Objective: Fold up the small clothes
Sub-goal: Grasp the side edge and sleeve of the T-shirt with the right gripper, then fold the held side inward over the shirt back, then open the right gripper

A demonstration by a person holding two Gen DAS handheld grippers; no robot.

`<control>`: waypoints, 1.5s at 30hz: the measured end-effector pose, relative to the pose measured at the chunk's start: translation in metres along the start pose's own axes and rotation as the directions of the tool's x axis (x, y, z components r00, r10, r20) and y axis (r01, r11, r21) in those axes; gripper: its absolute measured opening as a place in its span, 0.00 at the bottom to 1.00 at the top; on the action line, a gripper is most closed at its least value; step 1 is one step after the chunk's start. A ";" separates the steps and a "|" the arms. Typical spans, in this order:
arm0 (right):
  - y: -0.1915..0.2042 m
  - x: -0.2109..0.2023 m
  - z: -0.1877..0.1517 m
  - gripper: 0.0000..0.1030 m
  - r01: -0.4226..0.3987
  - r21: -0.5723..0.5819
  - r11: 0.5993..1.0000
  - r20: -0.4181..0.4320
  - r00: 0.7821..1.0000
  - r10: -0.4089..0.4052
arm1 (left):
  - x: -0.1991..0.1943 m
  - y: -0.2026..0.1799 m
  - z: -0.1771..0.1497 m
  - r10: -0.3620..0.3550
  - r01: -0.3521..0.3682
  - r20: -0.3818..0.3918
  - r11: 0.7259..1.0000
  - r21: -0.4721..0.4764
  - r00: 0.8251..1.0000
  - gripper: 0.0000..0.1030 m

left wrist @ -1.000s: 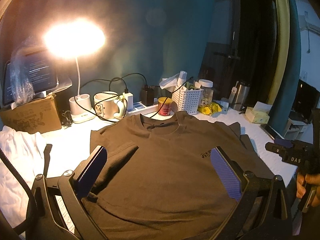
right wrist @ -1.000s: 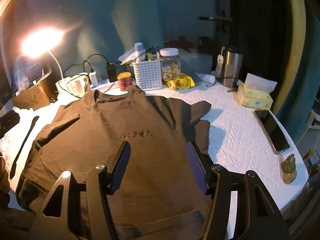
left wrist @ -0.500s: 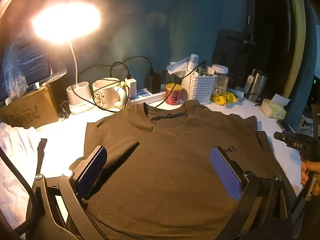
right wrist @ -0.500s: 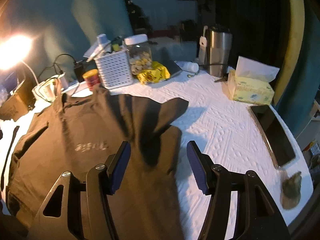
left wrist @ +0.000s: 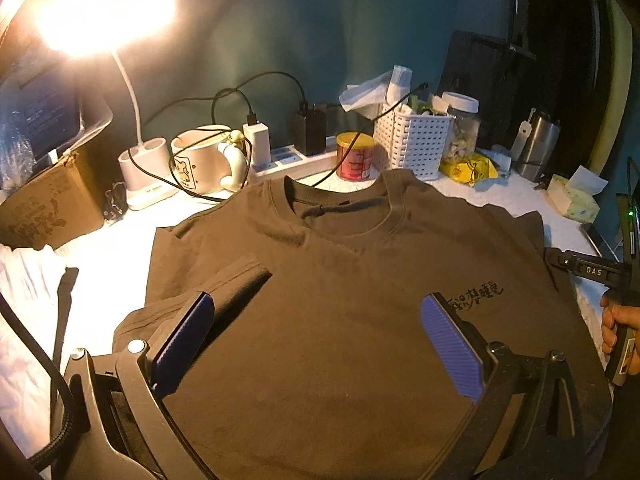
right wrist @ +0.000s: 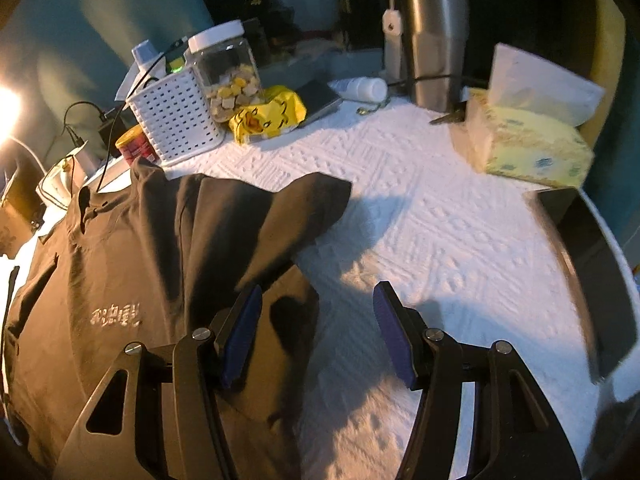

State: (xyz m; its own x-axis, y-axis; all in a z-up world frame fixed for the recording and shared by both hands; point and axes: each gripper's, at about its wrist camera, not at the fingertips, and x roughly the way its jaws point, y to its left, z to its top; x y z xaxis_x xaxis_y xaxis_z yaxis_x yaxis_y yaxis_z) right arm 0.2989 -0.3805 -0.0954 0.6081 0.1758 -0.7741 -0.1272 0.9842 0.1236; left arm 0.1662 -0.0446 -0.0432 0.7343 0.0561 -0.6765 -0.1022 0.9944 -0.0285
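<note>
Nearest, the left gripper (left wrist: 316,344) hangs over the brown T-shirt (left wrist: 340,320), fingers spread and empty. The right gripper (right wrist: 316,332), likewise released, has swung from above the shirt's chest to its right edge, beside the raised sleeve (right wrist: 304,208) — likely the approach for a first fold inward. The shirt lies spread, front up, on the white tabletop (right wrist: 440,240); its other sleeve (left wrist: 240,276) is already turned in. Farther back — a white basket (right wrist: 176,116) of small items too dim to name, a jar (right wrist: 226,72) of pale pieces, a tissue box (right wrist: 528,148).
</note>
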 end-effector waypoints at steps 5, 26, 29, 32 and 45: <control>0.007 0.010 -0.001 0.36 -0.011 -0.046 0.999 -0.007 1.000 0.010 | 0.007 0.000 0.001 -0.007 0.007 -0.014 1.000 -0.003 1.000 0.99; 0.066 -0.080 0.011 0.06 -0.079 -0.151 0.985 0.221 0.969 0.112 | -0.009 0.031 -0.011 -0.089 0.091 0.021 0.993 -0.069 0.996 0.99; 0.085 -0.079 0.005 0.06 -0.099 -0.191 0.976 0.199 0.970 0.138 | -0.014 0.042 -0.015 -0.090 0.093 0.031 0.992 -0.087 0.995 0.99; 0.105 -0.074 -0.004 0.05 -0.075 -0.238 0.968 0.175 0.977 0.119 | -0.018 0.053 -0.020 -0.081 0.084 0.034 0.992 -0.098 0.996 0.99; 0.023 -0.026 0.027 0.55 0.133 -0.061 0.989 0.063 0.990 -0.129 | 0.005 0.063 -0.020 -0.018 0.016 -0.020 0.994 -0.108 1.000 0.99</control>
State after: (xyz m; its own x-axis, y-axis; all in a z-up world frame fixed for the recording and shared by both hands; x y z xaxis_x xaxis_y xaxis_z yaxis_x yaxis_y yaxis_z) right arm 0.3013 -0.3621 -0.0561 0.6678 0.0482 -0.7428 -0.0926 0.9955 -0.0186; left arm 0.1505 0.0161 -0.0628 0.7223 0.0364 -0.6906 -0.1628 0.9795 -0.1186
